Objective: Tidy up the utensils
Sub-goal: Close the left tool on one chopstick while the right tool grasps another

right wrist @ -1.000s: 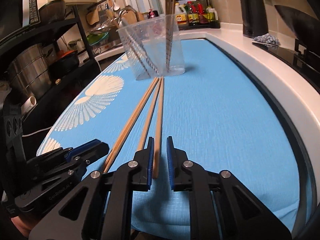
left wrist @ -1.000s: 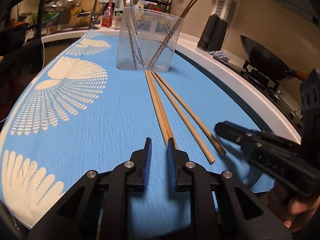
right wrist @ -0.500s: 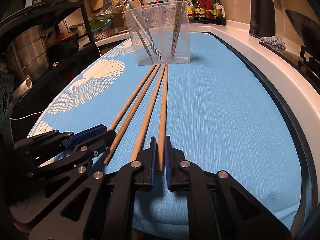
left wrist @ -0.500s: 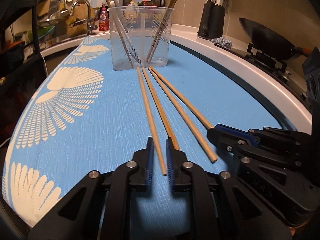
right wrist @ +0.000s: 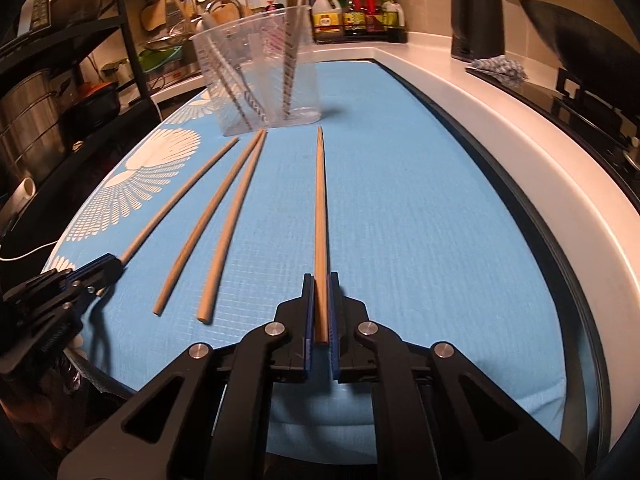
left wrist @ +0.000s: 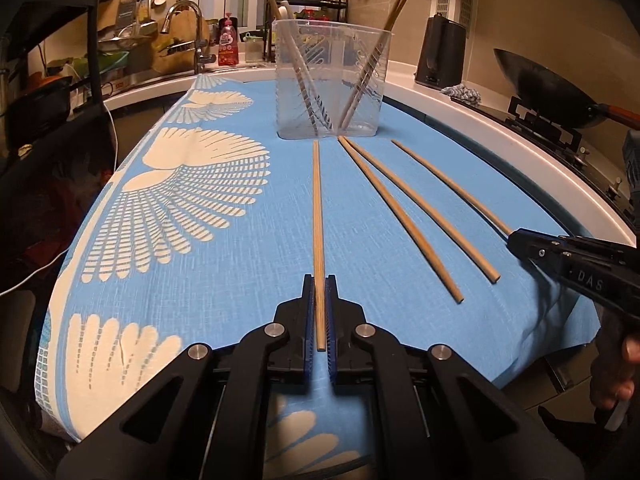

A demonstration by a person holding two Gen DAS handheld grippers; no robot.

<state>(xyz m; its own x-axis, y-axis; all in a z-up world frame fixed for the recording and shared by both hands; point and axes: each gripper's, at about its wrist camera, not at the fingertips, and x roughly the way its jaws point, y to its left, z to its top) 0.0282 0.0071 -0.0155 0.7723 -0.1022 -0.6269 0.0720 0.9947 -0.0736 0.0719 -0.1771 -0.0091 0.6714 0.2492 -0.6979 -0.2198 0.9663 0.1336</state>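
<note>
Left tool (left wrist: pixel 319 312) clamped on leftmost chopstick (left wrist: pixel 317 216), right tool (right wrist: pixel 321 312) on rightmost chopstick (right wrist: pixel 320 208); we judge both shafts point straight ahead at clear cup (left wrist: pixel 332 76); two loose chopsticks (left wrist: pixel 404 216) between on desk (left wrist: pixel 224 280).

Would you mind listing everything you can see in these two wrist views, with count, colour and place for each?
chopsticks on cloth: four, light wood, fanned out before the tub; the two outer ones clamped
tub: one, clear plastic, far end of the cloth, holding several upright chopsticks
cloth: one, blue with cream fan print, covering the counter
wok: one, black, on the stove at right
kettle: one, black, back counter
faucet: one, chrome, back left
bottles: several, mixed colours, on a back rack
left gripper: black with blue pads, shut on the leftmost chopstick
right gripper: black with blue pads, shut on the rightmost chopstick
</note>
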